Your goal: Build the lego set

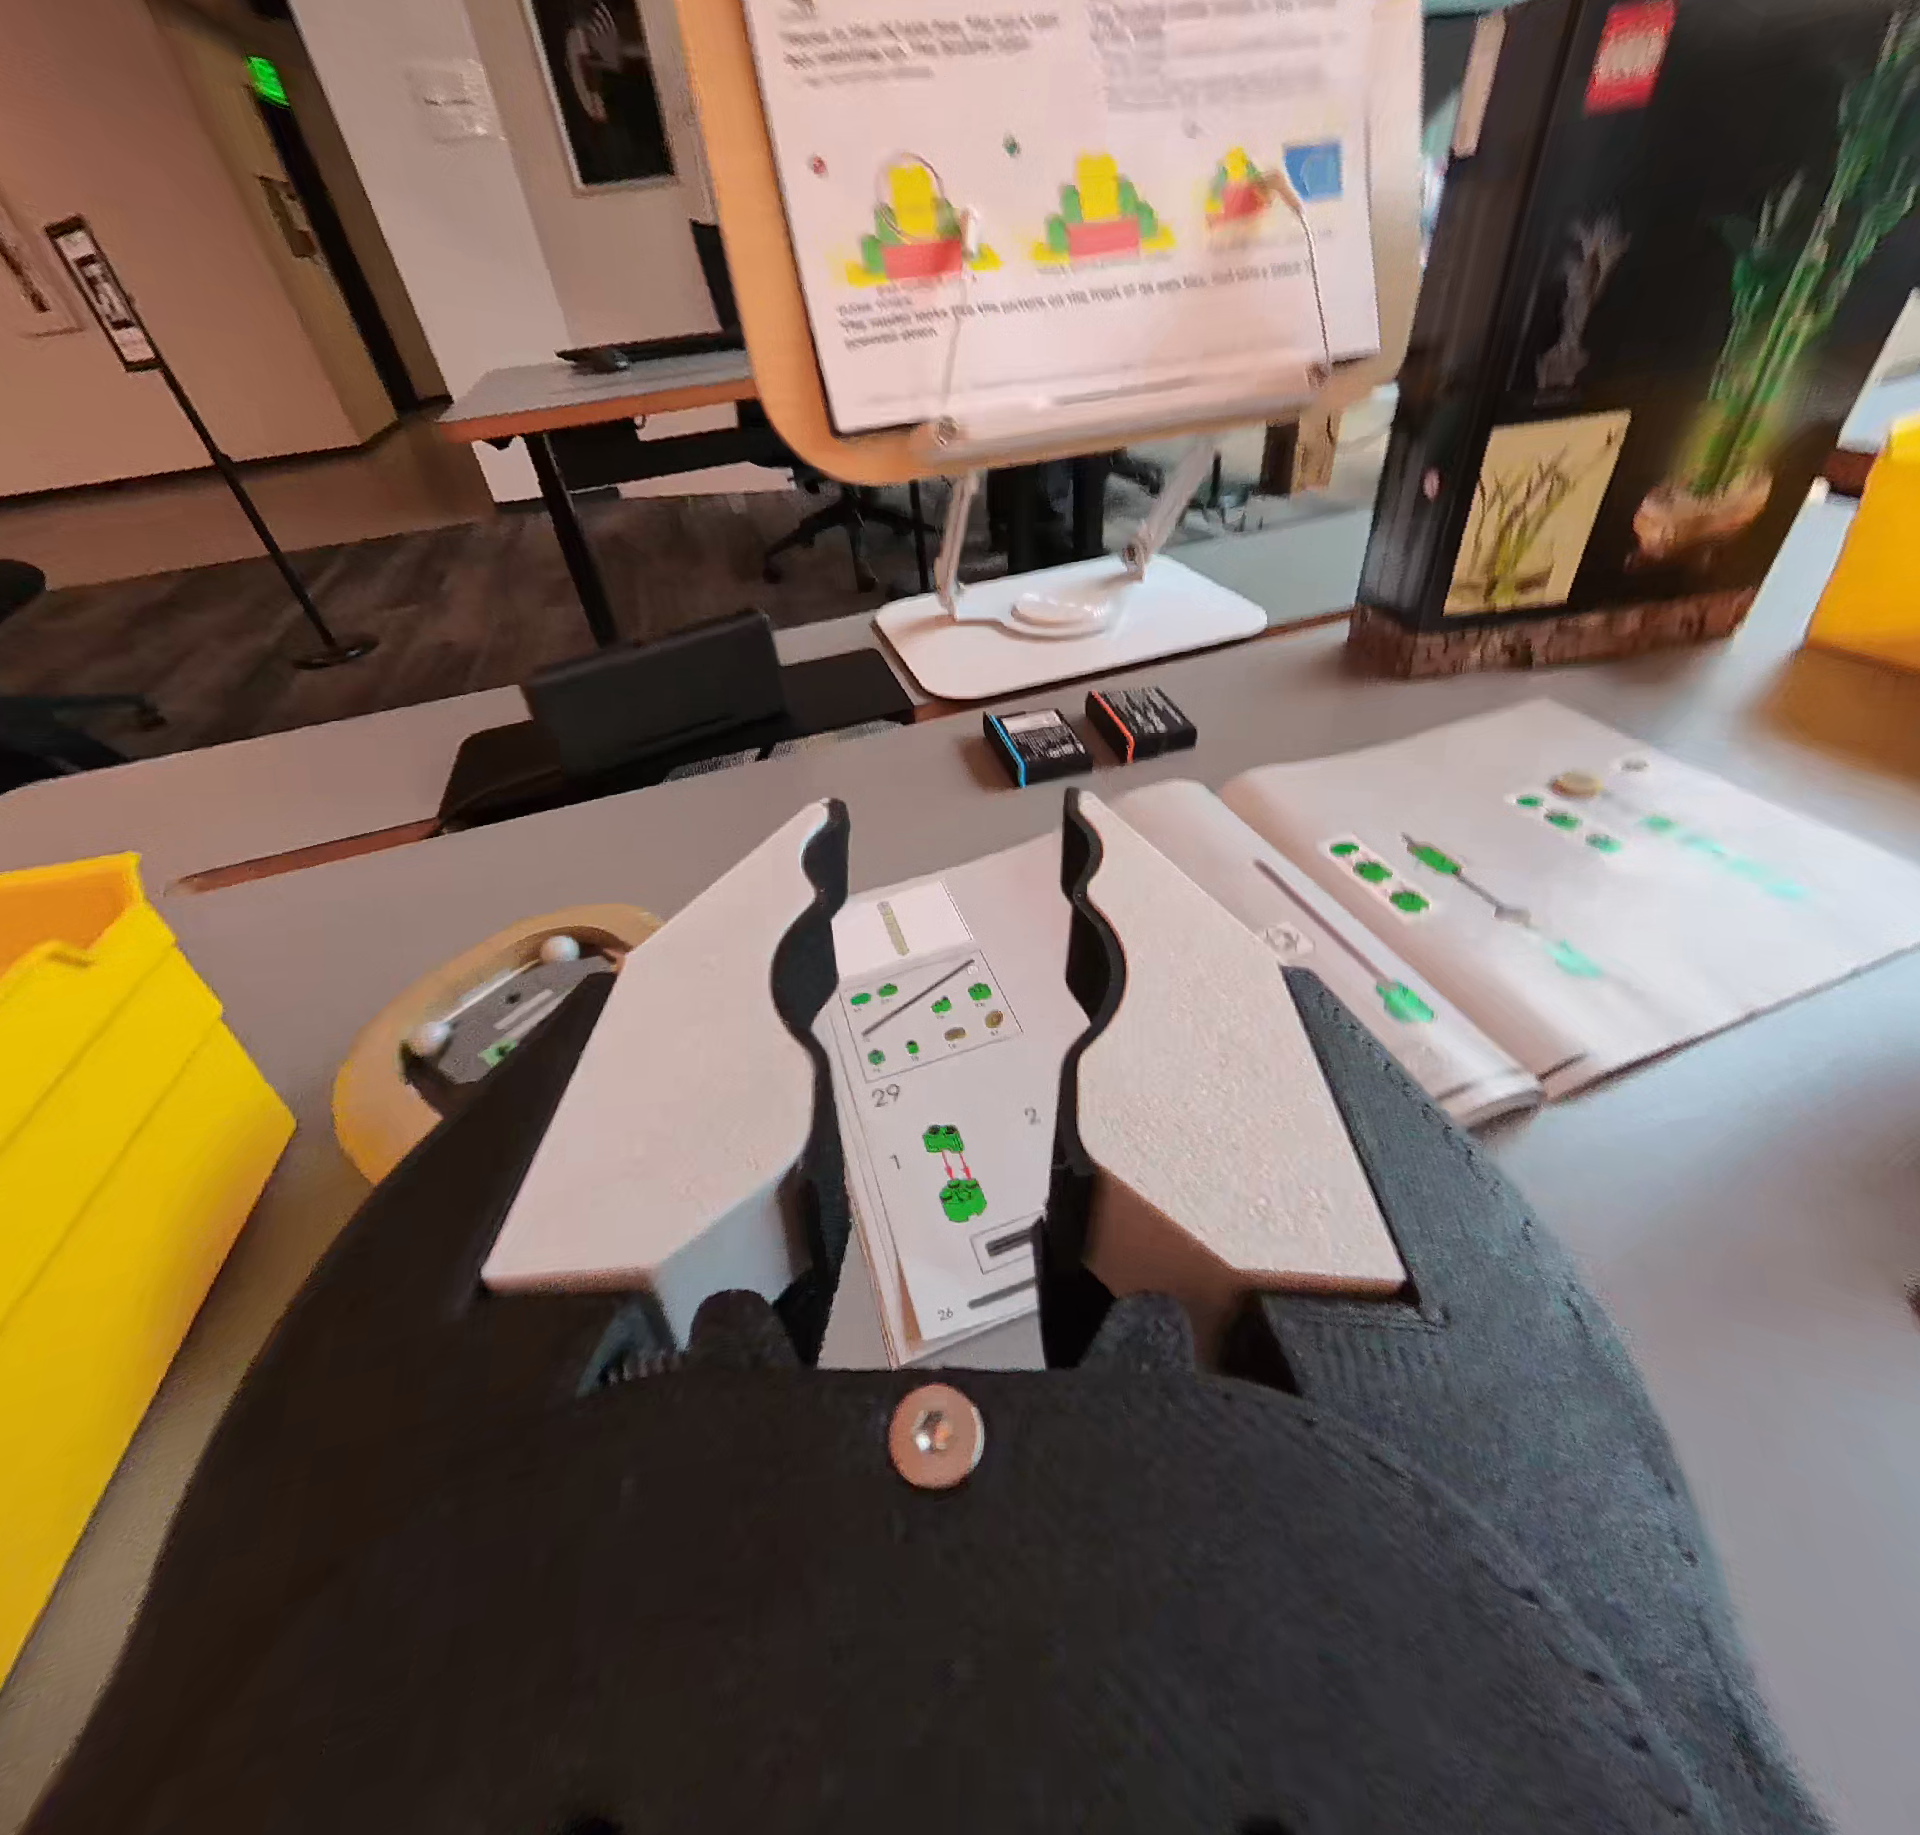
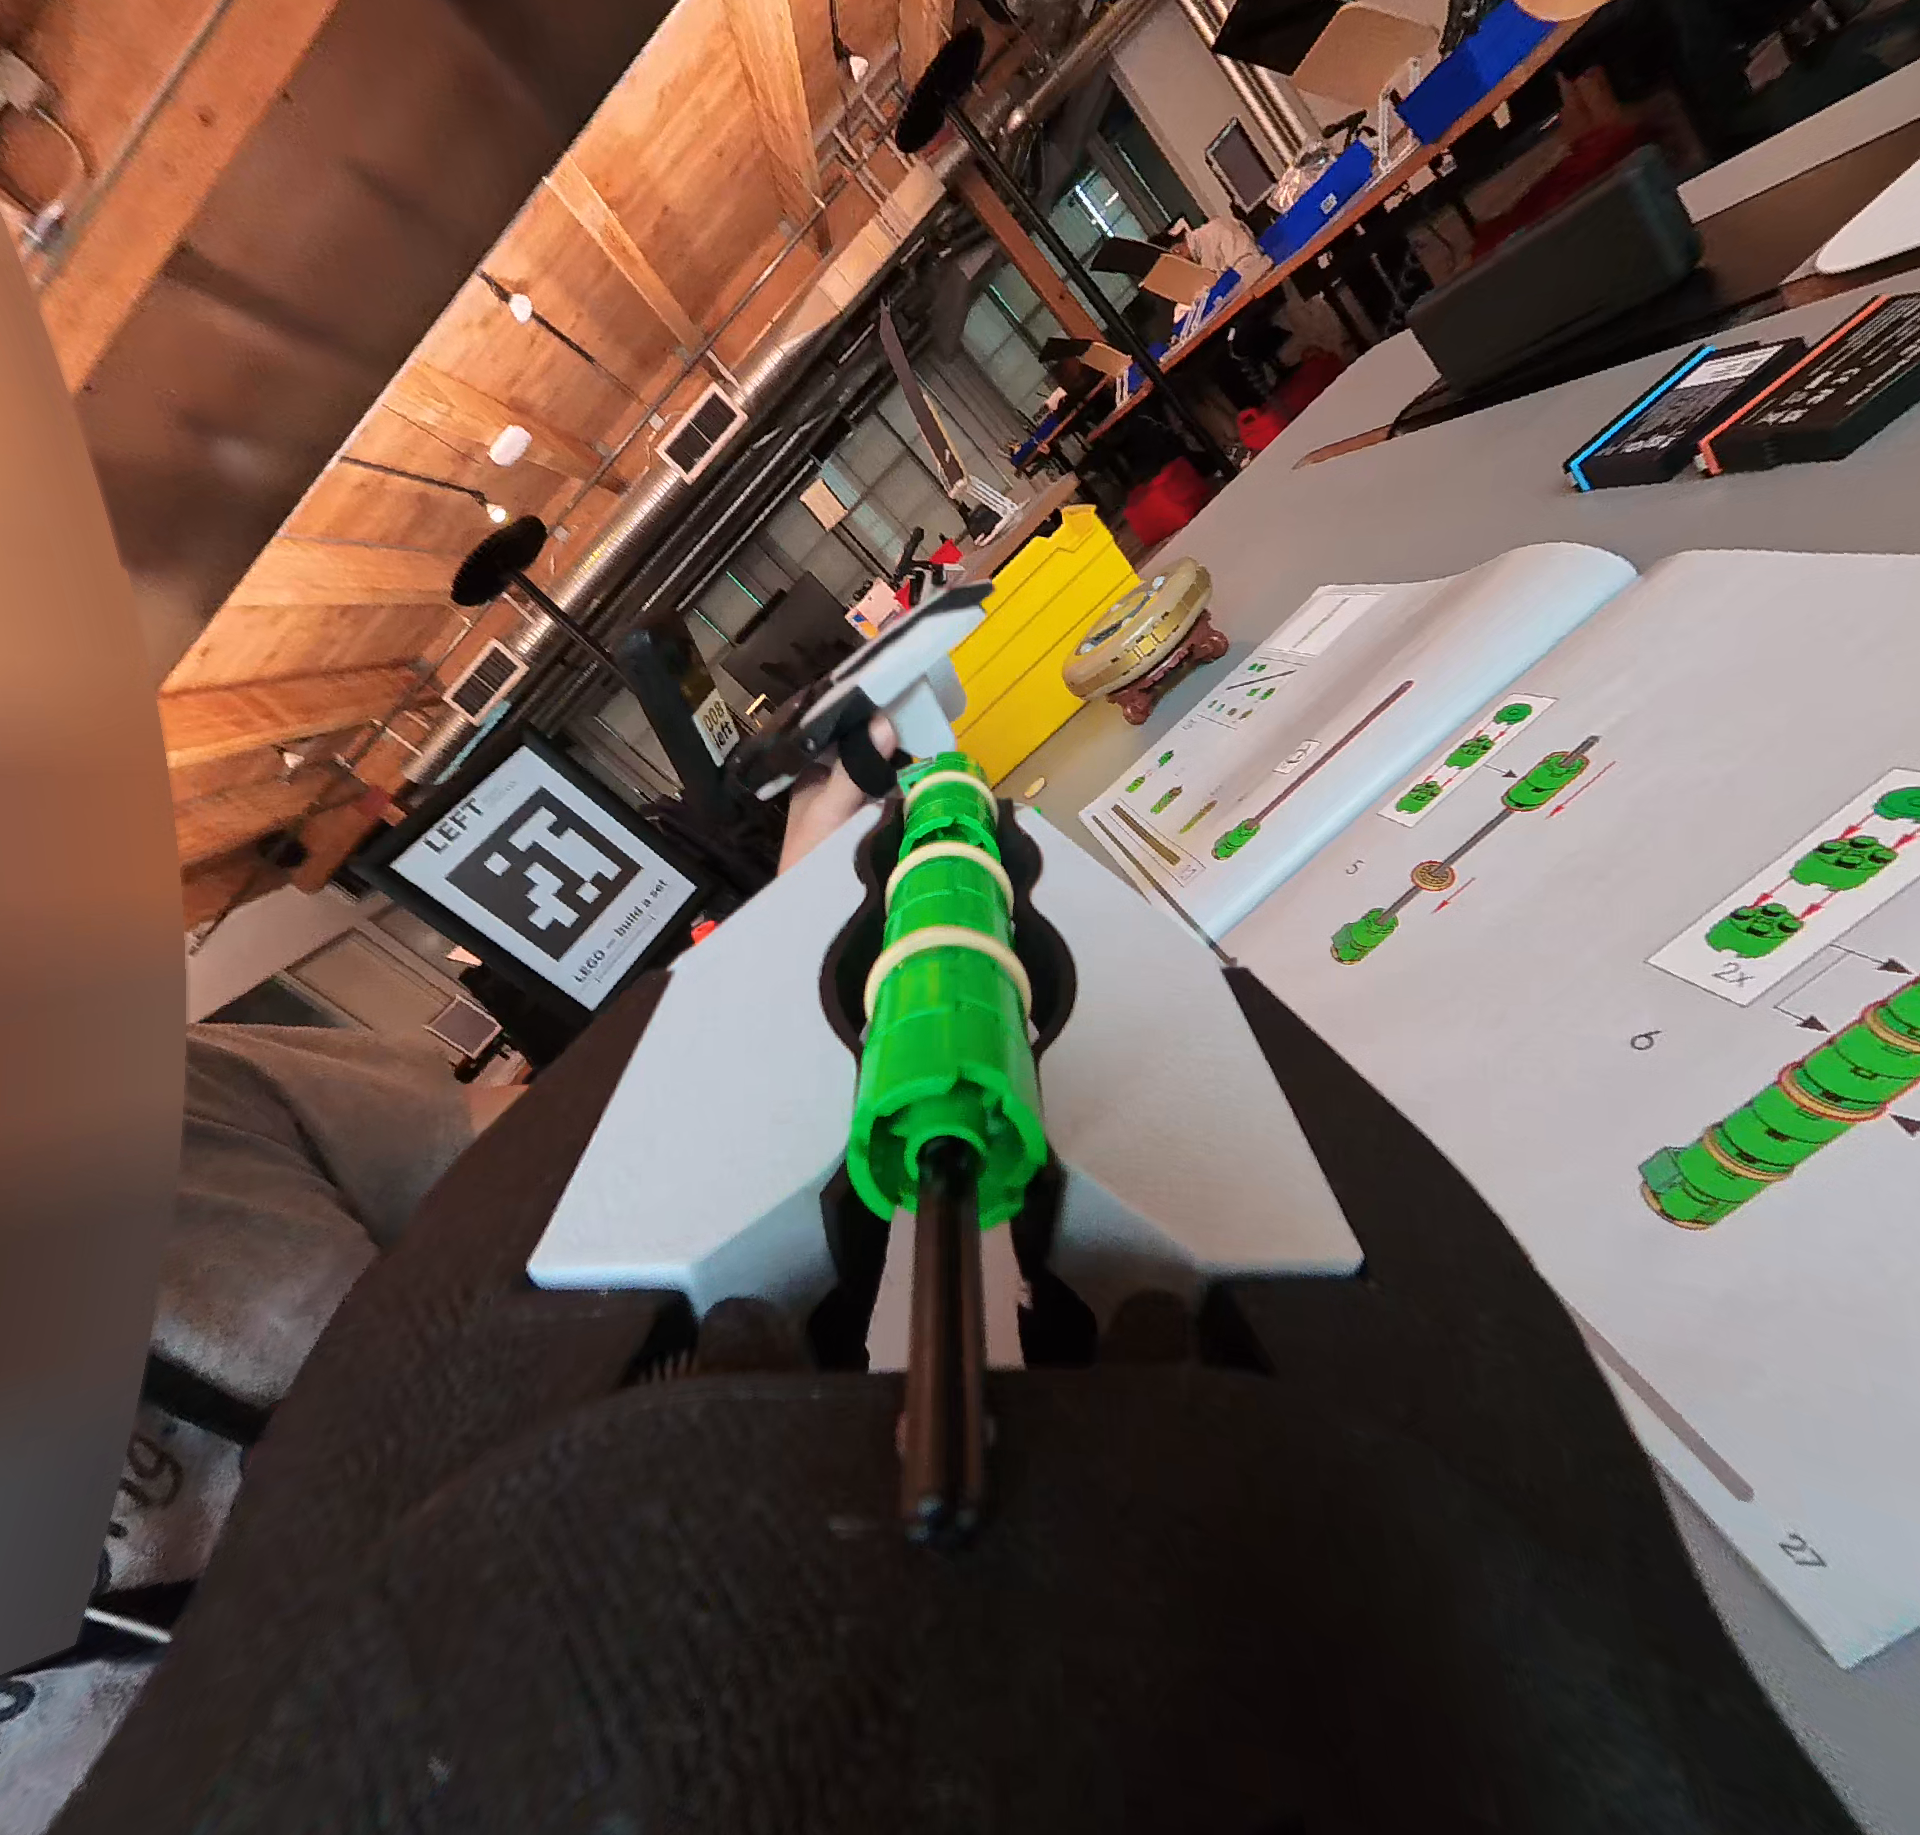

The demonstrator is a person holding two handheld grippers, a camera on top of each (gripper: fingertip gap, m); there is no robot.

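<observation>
Black housing fills the bottom of the left wrist view, and ahead of it the left gripper (image 1: pixel 951 840) hangs spread and empty above the open instruction booklet (image 1: pixel 1455 912) on the grey table (image 1: pixel 1714 1214), with no brick anywhere between its fingers. A yellow bin (image 1: pixel 94 1089) sits to its left, the tan round base (image 1: pixel 488 1006) peeks out half hidden behind the left finger, and the set's box (image 1: pixel 1642 331) and the page stand (image 1: pixel 1049 227) are too smeared to study. Over to the right wrist view: a dark axle (image 2: pixel 940 1370) pokes back at the lens, and the right gripper (image 2: pixel 945 829) is pinching the green stalk (image 2: pixel 945 975) threaded on it, cream rings and all. The stalk's long axis runs straight out along the fingers, its far tip aimed at the left gripper (image 2: pixel 883 689) waiting just beyond. My read is that any next piece must slide on along that line, so the left one is best placed. How far the axle runs inside the stalk is hidden, and the far tip is hard to make out.
</observation>
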